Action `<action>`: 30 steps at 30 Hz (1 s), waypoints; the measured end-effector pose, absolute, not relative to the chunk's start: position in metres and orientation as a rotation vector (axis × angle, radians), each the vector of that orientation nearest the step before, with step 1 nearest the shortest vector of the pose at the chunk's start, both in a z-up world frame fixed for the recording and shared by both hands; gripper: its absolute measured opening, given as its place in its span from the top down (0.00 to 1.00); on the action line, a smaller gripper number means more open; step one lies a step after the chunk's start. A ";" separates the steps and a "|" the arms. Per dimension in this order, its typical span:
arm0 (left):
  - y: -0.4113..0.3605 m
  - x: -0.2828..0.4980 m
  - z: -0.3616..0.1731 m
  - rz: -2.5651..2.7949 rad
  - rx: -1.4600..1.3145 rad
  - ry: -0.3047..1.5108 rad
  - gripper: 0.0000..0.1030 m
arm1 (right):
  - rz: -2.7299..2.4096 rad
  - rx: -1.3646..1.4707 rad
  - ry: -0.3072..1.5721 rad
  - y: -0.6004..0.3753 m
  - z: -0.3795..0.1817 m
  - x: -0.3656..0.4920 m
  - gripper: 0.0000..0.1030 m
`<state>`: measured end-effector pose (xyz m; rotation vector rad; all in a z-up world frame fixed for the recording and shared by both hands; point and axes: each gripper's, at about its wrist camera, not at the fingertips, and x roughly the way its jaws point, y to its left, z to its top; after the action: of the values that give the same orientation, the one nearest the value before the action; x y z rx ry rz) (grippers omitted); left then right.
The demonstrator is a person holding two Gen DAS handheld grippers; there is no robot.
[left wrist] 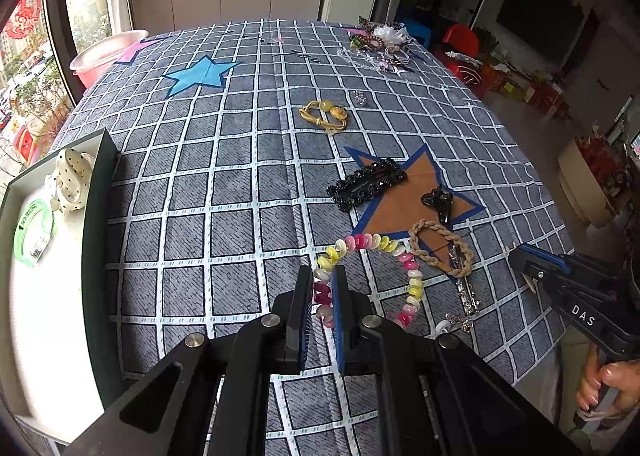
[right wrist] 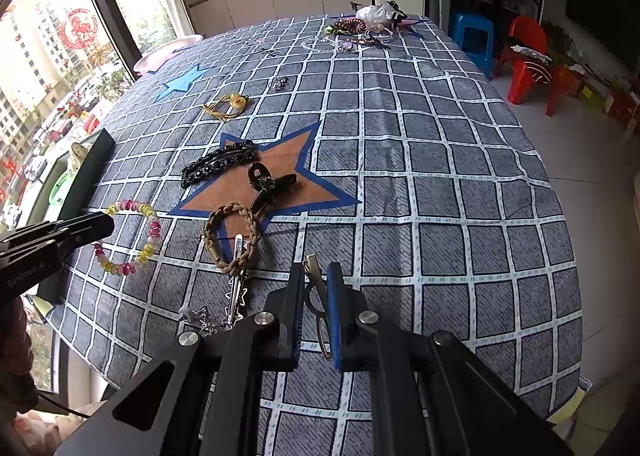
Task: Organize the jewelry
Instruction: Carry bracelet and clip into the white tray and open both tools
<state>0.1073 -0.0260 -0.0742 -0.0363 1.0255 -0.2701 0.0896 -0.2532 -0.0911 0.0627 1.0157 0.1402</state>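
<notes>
Right gripper (left wrist: 520, 260) body reads "DAS".

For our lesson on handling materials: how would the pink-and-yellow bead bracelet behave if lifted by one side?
Probably floppy: the bead bracelet is separate beads strung in a loop, so it should sag. Glossy beads may slip between the left hand-held gripper pads. Likely light.

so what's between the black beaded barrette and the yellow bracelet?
Nothing: only bare checked tablecloth lies between the black beaded barrette and the yellow bracelet, in both wrist views.

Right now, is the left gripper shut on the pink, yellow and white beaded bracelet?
Yes, shut: left gripper pads pinch the beaded bracelet, the rest hanging beyond them.
</notes>
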 end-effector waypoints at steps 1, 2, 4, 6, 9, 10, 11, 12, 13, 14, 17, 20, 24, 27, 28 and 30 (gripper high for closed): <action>-0.025 0.106 -0.071 -0.271 -0.040 1.020 0.83 | 0.140 0.069 1.016 -0.254 -0.090 0.089 0.88; -0.023 0.104 -0.069 -0.272 -0.045 1.014 0.83 | 0.140 0.076 1.015 -0.254 -0.089 0.088 0.88; -0.019 0.101 -0.063 -0.270 -0.057 1.002 0.83 | 0.142 0.089 1.013 -0.253 -0.087 0.088 0.88; -0.013 0.098 -0.059 -0.264 -0.067 0.992 0.83 | 0.148 0.100 1.011 -0.252 -0.084 0.087 0.88; -0.003 0.094 -0.053 -0.254 -0.080 0.976 0.83 | 0.162 0.102 1.005 -0.245 -0.079 0.087 0.88; 0.001 0.093 -0.052 -0.250 -0.084 0.972 0.83 | 0.167 0.099 1.002 -0.242 -0.077 0.087 0.88; 0.005 0.091 -0.051 -0.244 -0.088 0.970 0.83 | 0.174 0.096 1.000 -0.238 -0.075 0.088 0.88; 0.009 0.090 -0.050 -0.239 -0.092 0.968 0.83 | 0.182 0.093 0.997 -0.234 -0.073 0.088 0.88; 0.013 0.088 -0.050 -0.234 -0.098 0.966 0.83 | 0.189 0.089 0.994 -0.230 -0.071 0.088 0.88; 0.018 0.087 -0.049 -0.228 -0.105 0.964 0.83 | 0.196 0.087 0.992 -0.226 -0.069 0.088 0.88; 0.032 0.084 -0.048 -0.212 -0.130 0.958 0.83 | 0.224 0.084 0.984 -0.211 -0.062 0.090 0.88; 0.050 0.081 -0.044 -0.189 -0.150 0.942 0.83 | 0.255 0.072 0.976 -0.194 -0.054 0.093 0.88; 0.076 0.077 -0.037 -0.151 -0.174 0.918 0.83 | 0.306 0.059 0.965 -0.167 -0.043 0.098 0.88; 0.097 0.075 -0.034 -0.116 -0.188 0.904 0.83 | 0.348 0.042 0.958 -0.143 -0.036 0.102 0.88; 0.104 0.074 -0.032 -0.104 -0.194 0.899 0.83 | 0.364 0.039 0.957 -0.134 -0.034 0.104 0.88; 0.120 0.073 -0.031 -0.083 -0.204 0.892 0.83 | 0.400 0.026 0.956 -0.115 -0.030 0.108 0.88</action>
<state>0.0731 0.1198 -0.0307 -0.2043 0.8921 -0.0833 0.1080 -0.1146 -0.0304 0.0258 0.9557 0.3995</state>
